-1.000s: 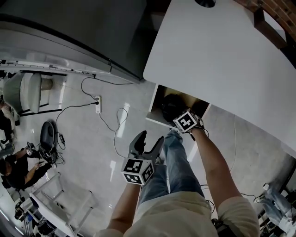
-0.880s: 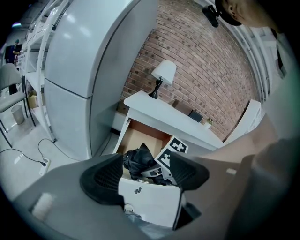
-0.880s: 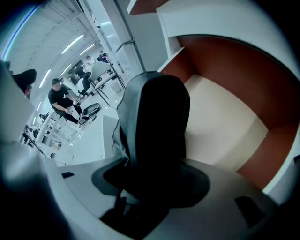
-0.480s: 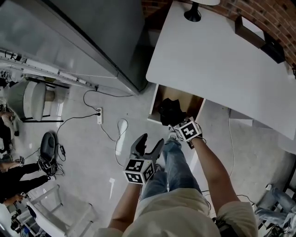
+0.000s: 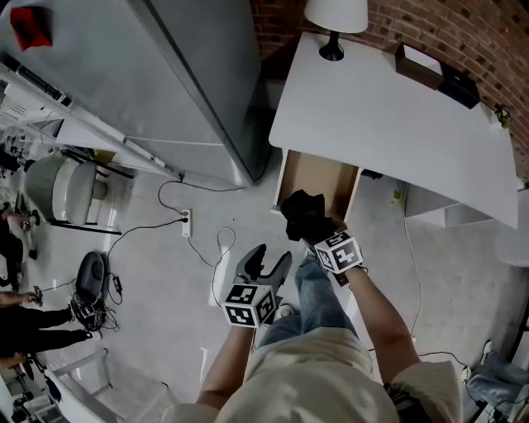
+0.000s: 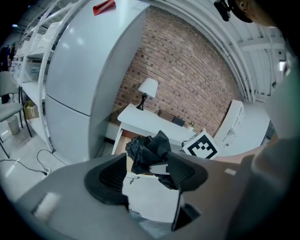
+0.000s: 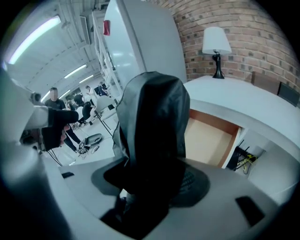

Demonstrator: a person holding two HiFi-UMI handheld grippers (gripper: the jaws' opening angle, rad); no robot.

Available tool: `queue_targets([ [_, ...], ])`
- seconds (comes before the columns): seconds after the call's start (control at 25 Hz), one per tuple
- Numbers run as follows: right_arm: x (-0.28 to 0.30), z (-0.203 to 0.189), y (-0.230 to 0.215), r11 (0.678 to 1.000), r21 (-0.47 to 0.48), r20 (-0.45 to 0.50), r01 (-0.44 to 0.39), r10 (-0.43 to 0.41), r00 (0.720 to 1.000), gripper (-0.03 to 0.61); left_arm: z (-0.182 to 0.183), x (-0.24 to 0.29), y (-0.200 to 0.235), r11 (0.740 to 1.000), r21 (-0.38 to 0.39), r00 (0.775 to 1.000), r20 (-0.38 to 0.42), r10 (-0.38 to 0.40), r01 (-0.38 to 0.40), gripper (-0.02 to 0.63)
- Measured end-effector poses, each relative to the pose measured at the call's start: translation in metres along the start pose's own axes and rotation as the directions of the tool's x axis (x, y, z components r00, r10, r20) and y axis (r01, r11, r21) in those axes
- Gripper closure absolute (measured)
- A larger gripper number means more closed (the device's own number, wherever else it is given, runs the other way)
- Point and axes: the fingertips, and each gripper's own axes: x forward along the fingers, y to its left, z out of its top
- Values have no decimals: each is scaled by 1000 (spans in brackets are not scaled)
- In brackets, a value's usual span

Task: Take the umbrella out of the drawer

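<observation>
The folded black umbrella [image 5: 302, 214] hangs in the air in front of the open drawer [image 5: 291, 175], whose wooden bottom is bare. My right gripper [image 5: 315, 232] is shut on it; in the right gripper view the umbrella [image 7: 152, 122] fills the gap of the right gripper [image 7: 154, 180]. My left gripper [image 5: 264, 263] hovers lower left of it. Its jaws are wide and closing a little, with nothing between them. In the left gripper view, the umbrella [image 6: 149, 146] shows beyond the left gripper [image 6: 147, 171], apart from it.
The drawer belongs to a white desk [image 5: 388, 124] that bears a lamp [image 5: 334, 18] and dark boxes [image 5: 438, 74], against a brick wall. A tall grey cabinet [image 5: 182, 74] stands to the left. Cables and a power strip [image 5: 187, 221] lie on the floor. People stand at the far left.
My right gripper has lifted the umbrella up out of the drawer, which now shows a bare bottom. My left gripper has risen as well, still holding nothing.
</observation>
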Motion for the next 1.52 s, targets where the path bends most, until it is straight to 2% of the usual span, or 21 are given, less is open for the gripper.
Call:
queue_targets([
  [0.28, -65, 0, 57, 998, 48, 125, 28, -33, 992, 327, -7, -58, -15, 1000, 29, 999, 54, -4, 2, 405],
  [0.72, -149, -9, 140, 998, 44, 270, 44, -54, 961, 327, -24, -138, -35, 997, 66, 990, 139, 26, -36, 507],
  [1.04, -198, -24, 187, 999, 28, 337, 46, -53, 940, 327, -34, -187, -47, 994, 87, 978, 203, 47, -66, 594],
  [1.52, -234, -45, 222, 998, 24, 401, 55, -61, 914, 327, -52, -219, -69, 991, 124, 972, 234, 14, -44, 601],
])
